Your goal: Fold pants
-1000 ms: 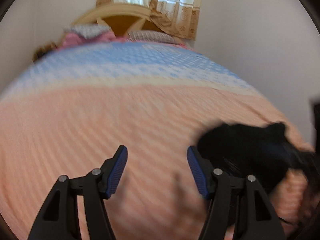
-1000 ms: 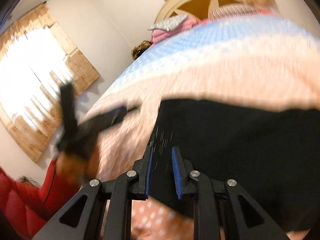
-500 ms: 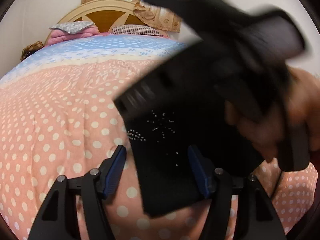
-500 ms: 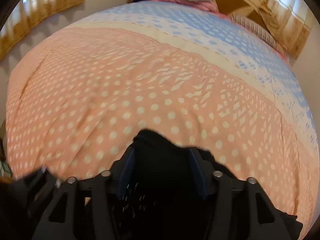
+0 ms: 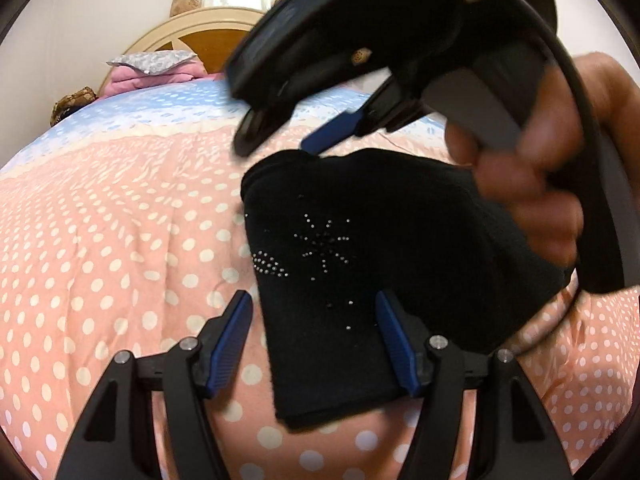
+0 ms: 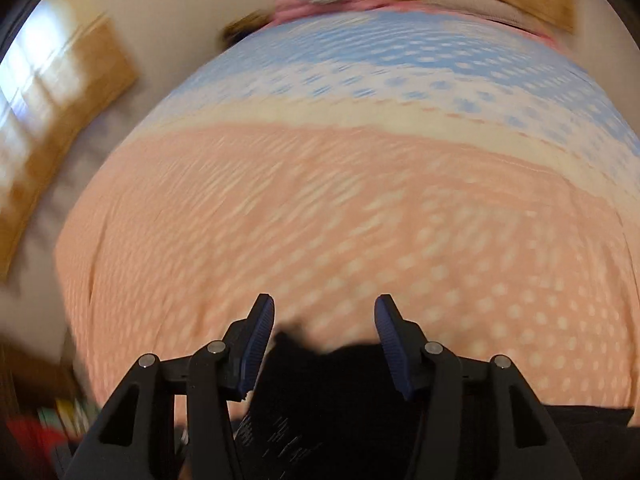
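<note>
Polka-dot bedspread (image 5: 120,248) is carrying folded black pants (image 5: 360,264); left gripper (image 5: 316,340) and right gripper (image 6: 324,344) are both gaping wide, gripping nothing, so the fold is risking springing open.

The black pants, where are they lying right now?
In the left wrist view the black pants lie folded on the pink dotted bedspread, right of centre, between the open left gripper and the right gripper above them.

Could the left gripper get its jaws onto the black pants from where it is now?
Probably yes. The left gripper is open, the black pants lie flat on the bedspread between its jaws, and nothing sits between them.
</note>
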The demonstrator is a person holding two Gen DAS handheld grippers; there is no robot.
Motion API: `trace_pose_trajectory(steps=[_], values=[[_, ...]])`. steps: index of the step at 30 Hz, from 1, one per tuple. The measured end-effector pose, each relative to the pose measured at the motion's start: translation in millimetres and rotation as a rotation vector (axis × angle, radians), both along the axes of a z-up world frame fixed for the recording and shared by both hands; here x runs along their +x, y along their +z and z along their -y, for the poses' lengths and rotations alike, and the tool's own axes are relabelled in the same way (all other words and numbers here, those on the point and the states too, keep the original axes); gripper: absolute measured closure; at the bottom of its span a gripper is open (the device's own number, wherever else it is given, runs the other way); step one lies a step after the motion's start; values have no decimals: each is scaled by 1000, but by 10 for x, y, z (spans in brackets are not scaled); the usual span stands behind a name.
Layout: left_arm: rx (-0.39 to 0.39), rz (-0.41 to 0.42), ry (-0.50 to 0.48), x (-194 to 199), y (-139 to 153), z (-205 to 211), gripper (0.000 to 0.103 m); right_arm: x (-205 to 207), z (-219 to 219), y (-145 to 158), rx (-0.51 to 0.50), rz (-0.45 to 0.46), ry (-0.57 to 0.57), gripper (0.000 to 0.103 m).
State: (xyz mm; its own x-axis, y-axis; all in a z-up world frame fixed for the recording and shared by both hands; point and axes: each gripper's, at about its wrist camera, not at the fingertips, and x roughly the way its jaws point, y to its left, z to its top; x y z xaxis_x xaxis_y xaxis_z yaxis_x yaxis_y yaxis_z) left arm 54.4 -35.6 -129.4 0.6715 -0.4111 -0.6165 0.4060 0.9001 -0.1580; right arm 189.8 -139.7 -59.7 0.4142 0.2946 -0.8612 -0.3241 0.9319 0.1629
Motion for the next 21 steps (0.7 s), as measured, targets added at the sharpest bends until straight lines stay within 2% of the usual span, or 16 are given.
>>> trace_pose_trajectory(steps=[2, 3, 4, 5, 7, 10, 13, 14, 17, 18, 19, 21], values=[[10, -6, -1, 17, -23, 21, 37, -43, -279, -172, -188, -5, 78, 49], [12, -3, -1, 16, -34, 20, 37, -28, -375, -312, -312, 2, 83, 42], [16, 5, -2, 10, -42, 24, 37, 11, -416, -395, -352, 14, 78, 30], [19, 11, -4, 6, -37, 27, 37, 93, -398, -448, -356, 10, 43, 25], [10, 17, -9, -3, -18, 11, 37, 229, -235, -402, -294, -10, -63, 23], [3, 27, -25, -37, 7, -9, 35, 182, 130, -52, -181, 152, -237, 29], [-41, -11, -41, 8, 47, -91, 35, -218, 809, 360, 140, 249, -357, 29], [-44, -31, -51, 31, 79, -113, 35, -341, 977, 424, 178, 277, -381, 29], [-41, -41, -55, 72, 235, -163, 35, -822, 1536, 548, 191, 335, -470, 29], [-45, -16, -53, 68, 309, -175, 35, -1021, 1708, 550, 214, 338, -471, 38], [-45, 10, -49, 67, 375, -176, 35, -1232, 1897, 530, 234, 325, -465, 57], [-59, 59, -54, 89, 549, -151, 34, -1525, 2118, 463, 229, 286, -485, 73]])
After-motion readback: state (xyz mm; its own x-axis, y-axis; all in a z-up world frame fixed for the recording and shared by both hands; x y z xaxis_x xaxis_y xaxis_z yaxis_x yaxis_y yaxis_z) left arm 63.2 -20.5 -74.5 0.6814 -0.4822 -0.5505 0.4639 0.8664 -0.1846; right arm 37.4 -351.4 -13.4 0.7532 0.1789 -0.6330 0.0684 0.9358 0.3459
